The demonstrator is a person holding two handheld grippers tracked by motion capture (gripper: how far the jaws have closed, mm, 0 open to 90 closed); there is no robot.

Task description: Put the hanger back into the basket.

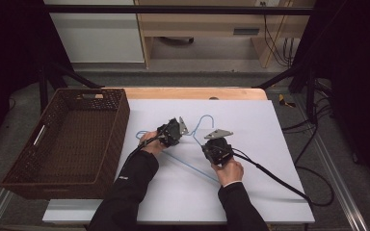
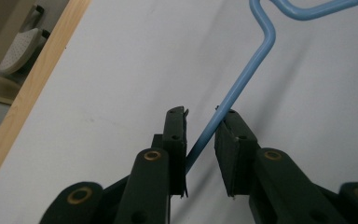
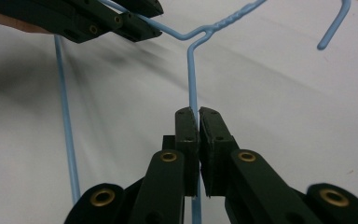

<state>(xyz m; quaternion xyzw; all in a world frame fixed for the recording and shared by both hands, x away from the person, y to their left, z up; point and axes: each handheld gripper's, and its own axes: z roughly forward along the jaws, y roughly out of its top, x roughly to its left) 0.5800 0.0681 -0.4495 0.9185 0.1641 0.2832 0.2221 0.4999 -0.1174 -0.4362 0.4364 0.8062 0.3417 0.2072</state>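
Your right gripper is clenched on one slanted arm of the thin blue wire coat hanger lying mid-table on the white sheet. Your left gripper brackets the other arm, jaws not yet pinching.

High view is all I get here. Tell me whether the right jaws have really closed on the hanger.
Observer: Yes. In the right gripper view, the right gripper has its jaws shut on the hanger, on the arm just below the twisted neck.
Operator: Now report the left.
Observer: The left gripper has its jaws either side of the other arm, with a gap showing beside the wire; not clamped.
Operator: Give me the hook.
Observer: The hook is free, beyond both grippers.
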